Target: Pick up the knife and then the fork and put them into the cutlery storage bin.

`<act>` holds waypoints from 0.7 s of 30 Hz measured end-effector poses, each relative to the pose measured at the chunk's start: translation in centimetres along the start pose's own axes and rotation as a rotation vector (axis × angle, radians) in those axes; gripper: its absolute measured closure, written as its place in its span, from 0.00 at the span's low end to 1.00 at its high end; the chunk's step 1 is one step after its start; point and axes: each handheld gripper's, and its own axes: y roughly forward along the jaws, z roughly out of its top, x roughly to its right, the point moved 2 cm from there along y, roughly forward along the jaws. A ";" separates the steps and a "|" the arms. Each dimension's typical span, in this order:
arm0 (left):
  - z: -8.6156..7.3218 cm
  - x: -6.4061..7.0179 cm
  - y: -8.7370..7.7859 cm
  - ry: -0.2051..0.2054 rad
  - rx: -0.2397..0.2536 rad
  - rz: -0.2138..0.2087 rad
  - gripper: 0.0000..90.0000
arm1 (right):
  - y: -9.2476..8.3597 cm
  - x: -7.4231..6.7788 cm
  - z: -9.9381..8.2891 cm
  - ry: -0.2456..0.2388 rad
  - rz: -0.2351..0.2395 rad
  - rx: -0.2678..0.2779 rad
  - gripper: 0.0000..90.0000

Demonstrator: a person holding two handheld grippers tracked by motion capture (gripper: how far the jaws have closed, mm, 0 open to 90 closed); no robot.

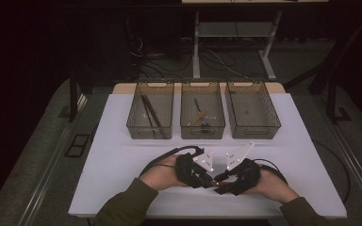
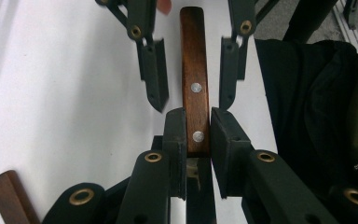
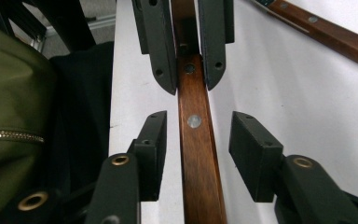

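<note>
A brown wooden handle point(image 2: 193, 56) with metal rivets hangs level just above the white table, near its front edge. My left gripper point(image 2: 198, 119) is shut on one end of the handle, pads pressed on both sides. Facing it from the other end, my right gripper point(image 3: 198, 123) straddles the same handle point(image 3: 200, 163); a gap shows between each pad and the wood. In the high view the left gripper point(image 1: 206, 179) and right gripper point(image 1: 220, 178) meet tip to tip at front centre. The rest of the utensil is hidden behind the jaws.
Three clear bins point(image 1: 151, 129) point(image 1: 202, 129) point(image 1: 254, 129) stand in a row at the back; the left and middle ones hold utensils. Another wooden-handled utensil point(image 3: 335, 37) lies on the table point(image 1: 122, 160) close by. Black cloth and an olive sleeve lie beyond the front edge.
</note>
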 end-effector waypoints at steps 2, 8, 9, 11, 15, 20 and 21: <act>0.0 0.0 0.1 0.004 0.000 0.002 0.86 | 0.3 -0.1 0.1 -0.001 -0.002 -0.009 0.68; 0.2 0.3 0.2 0.011 -0.003 -0.001 0.86 | 0.7 -0.4 0.1 -0.012 0.003 -0.036 0.79; 0.2 0.3 0.2 0.009 -0.008 -0.004 0.86 | 0.6 -0.5 0.1 -0.018 0.008 -0.033 0.80; 0.2 0.4 0.3 0.007 -0.013 -0.010 0.86 | 0.6 -0.6 0.2 -0.023 0.008 -0.035 0.82; 0.2 0.4 0.3 0.008 -0.015 -0.020 0.86 | 0.7 -0.8 0.3 -0.044 -0.002 -0.037 0.83; 0.1 0.4 0.1 0.009 -0.007 -0.021 0.85 | 0.6 -1.0 0.4 -0.037 -0.004 -0.037 0.83; 0.1 0.3 0.0 0.012 -0.008 -0.021 0.85 | 0.6 -1.1 0.4 -0.040 -0.009 -0.030 0.83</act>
